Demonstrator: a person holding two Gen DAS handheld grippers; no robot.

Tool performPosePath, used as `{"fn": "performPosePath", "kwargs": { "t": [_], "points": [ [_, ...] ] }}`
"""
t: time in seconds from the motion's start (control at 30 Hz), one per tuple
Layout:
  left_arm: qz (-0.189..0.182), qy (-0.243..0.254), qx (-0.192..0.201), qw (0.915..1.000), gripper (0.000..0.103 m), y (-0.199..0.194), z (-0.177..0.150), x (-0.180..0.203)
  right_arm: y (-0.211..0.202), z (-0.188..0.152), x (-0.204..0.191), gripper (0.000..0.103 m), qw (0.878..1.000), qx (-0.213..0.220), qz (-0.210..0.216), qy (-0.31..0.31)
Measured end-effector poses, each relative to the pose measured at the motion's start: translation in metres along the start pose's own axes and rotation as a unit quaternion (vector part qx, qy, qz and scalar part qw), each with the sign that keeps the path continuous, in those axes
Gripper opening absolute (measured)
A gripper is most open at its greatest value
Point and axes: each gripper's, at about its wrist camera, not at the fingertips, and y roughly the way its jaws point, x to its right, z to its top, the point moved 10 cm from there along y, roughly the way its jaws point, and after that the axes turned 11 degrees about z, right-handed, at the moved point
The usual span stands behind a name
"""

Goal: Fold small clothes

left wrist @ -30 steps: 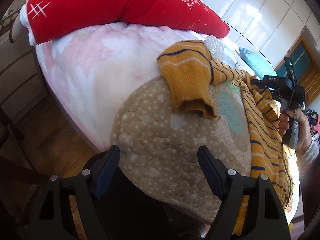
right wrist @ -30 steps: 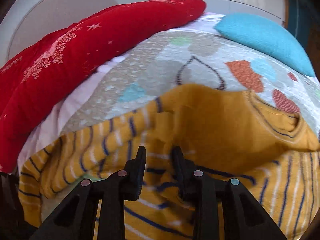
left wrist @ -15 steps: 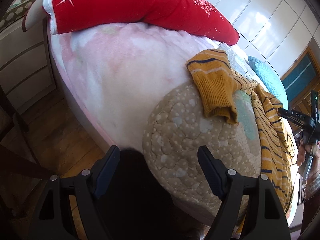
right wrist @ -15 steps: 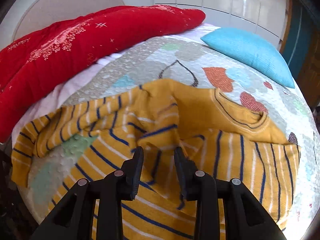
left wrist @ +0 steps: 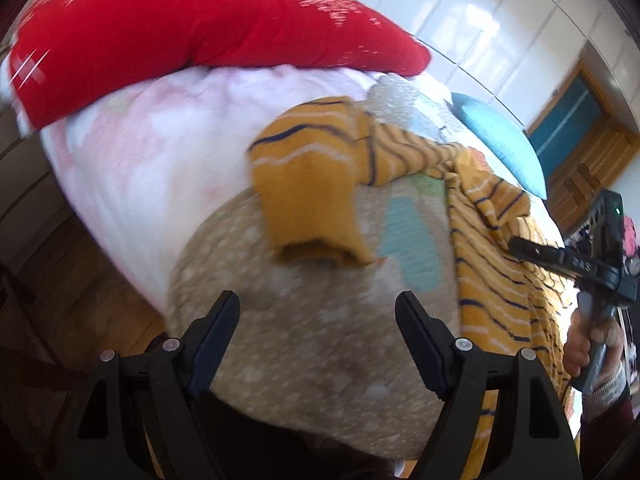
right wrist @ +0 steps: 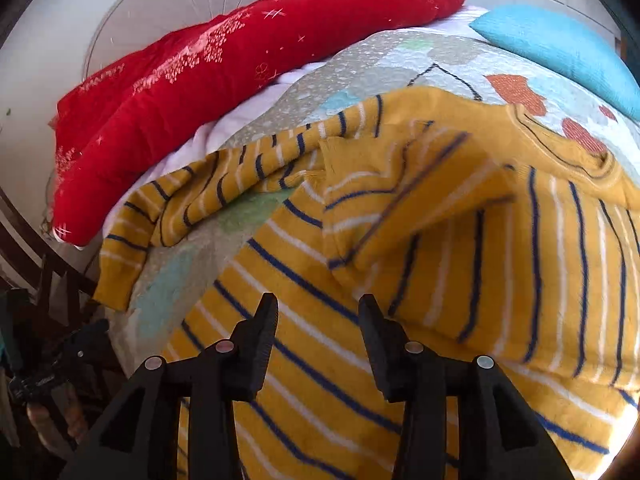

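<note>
Currently left gripper (left wrist: 316,320) spread, empty; fuzzy striped knit sweater (right wrist: 460,280) sleeve ahead on quilted bedspread (left wrist: 320,360). Right gripper (right wrist: 318,320) parted above sweater.

Striped sweaters: one (right wrist: 460,280), spread on the quilt (right wrist: 360,76)
Red pillows: one (right wrist: 240,80), beyond the quilt
Blue cushions: one (right wrist: 560,48), at the quilt's far right
Pink blankets: one (left wrist: 160,168), under the quilt
Grippers: two, left (left wrist: 316,320) and right (right wrist: 318,320)
</note>
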Motion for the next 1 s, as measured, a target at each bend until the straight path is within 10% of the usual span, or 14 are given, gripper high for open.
{"fn": "performPosePath", "kwargs": {
  "t": [0.13, 0.3, 0.53, 0.63, 1.0],
  "points": [
    [-0.026, 0.047, 0.019, 0.9984, 0.079, -0.003, 0.021, 0.048, -0.078, -0.015, 0.052, 0.048, 0.994, 0.07, -0.085, 0.027],
    [-0.045, 0.128, 0.042, 0.9899, 0.082, 0.0, 0.042, 0.123, -0.177, -0.04, 0.145, 0.069, 0.957, 0.153, -0.22, 0.111],
    [-0.067, 0.182, 0.039, 0.9801, 0.082, 0.003, 0.037, 0.195, -0.189, -0.057, 0.233, 0.071, 0.938, 0.179, -0.172, 0.241],
    [-0.053, 0.205, 0.049, 0.9762, 0.082, 0.002, 0.037, 0.211, -0.162, -0.044, 0.226, 0.019, 0.948, 0.175, -0.094, 0.25],
    [-0.027, 0.199, 0.042, 0.9788, 0.085, 0.047, 0.078, 0.223, -0.235, -0.084, 0.274, 0.008, 0.915, 0.202, -0.204, 0.282]
  ]
}}
